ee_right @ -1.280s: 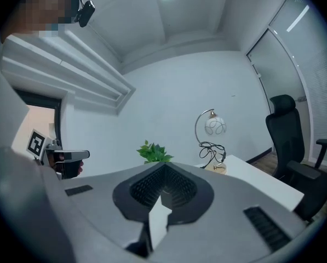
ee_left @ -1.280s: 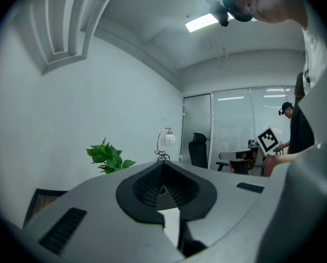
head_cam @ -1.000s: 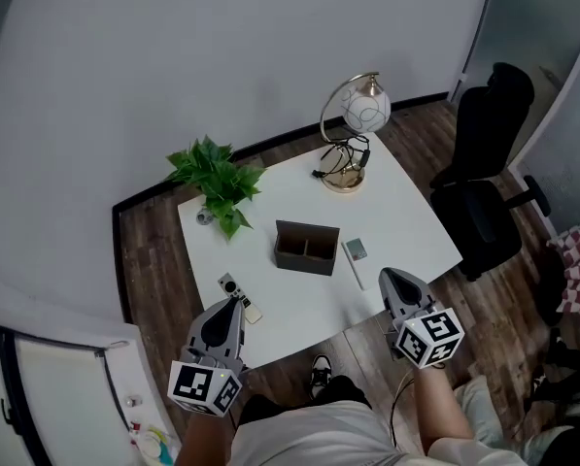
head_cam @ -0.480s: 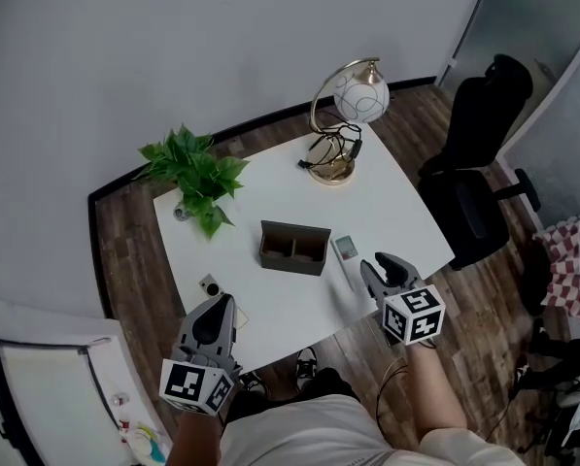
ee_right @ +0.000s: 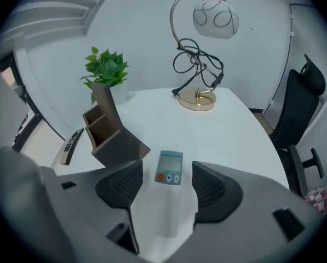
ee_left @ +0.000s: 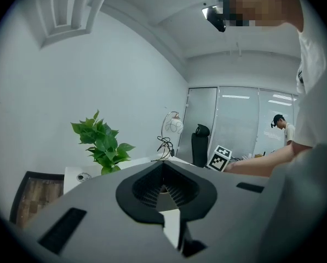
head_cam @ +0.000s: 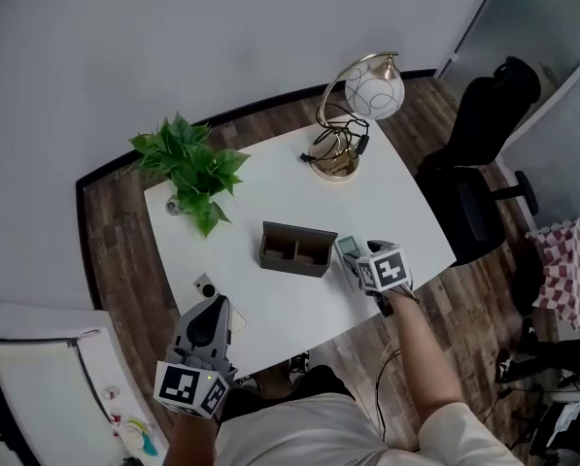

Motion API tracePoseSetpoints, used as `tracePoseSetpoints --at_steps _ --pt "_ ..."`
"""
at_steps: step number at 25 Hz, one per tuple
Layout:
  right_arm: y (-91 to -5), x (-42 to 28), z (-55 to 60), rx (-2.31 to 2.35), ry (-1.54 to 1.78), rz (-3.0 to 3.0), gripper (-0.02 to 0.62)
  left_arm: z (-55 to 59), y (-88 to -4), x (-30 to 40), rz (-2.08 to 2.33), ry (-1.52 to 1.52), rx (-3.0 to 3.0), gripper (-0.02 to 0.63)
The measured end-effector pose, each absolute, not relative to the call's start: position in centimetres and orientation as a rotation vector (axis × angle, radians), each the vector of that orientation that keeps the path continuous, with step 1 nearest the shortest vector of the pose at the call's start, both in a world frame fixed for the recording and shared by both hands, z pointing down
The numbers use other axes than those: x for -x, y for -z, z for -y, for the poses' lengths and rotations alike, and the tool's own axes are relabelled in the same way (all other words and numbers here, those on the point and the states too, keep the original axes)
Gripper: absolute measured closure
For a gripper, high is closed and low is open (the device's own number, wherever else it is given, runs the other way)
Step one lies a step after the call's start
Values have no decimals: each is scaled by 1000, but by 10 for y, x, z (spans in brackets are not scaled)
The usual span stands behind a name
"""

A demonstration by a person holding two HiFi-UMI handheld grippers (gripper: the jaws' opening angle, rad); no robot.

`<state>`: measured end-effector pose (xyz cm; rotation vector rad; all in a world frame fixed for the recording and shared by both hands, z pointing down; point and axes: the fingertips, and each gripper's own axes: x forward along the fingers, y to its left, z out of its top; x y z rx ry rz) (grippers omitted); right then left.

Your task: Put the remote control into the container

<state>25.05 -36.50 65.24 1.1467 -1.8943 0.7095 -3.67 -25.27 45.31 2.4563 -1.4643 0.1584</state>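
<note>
Remote control (ee_right: 169,171) lined up with the right gripper (ee_right: 166,188)
Its long axis is seen running between jaws just opened wide, not yet gripped; the container (ee_right: 105,130) is set just left.

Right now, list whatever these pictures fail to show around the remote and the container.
Head view: the white remote's near end, under the right tongs' marker cube.
Right gripper view: the remote's body edges, lost against the white table.
Head view: the second remote, partly behind the left tongs, buttons too small.
Left gripper view: the container, hidden by the tongs' own body.
</note>
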Motion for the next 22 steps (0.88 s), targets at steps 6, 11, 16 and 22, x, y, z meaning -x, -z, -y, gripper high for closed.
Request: tracePoseSetpoints --at_steps 6,11,16,22 --pt "-693 -246 365 -1053 -702 1800 314 258 -460 48 1490 -146 -2403 598" --pt "-706 -245 380 -1040 -686 1769 314 258 -465 54 1504 -157 -2381 598" --pt "-709 -242 386 -1042 -686 1725 314 253 -473 59 1510 -179 -2359 598" --pt "-713 -234 380 -1018 -723 1700 318 250 -474 63 1501 -183 -2362 598"
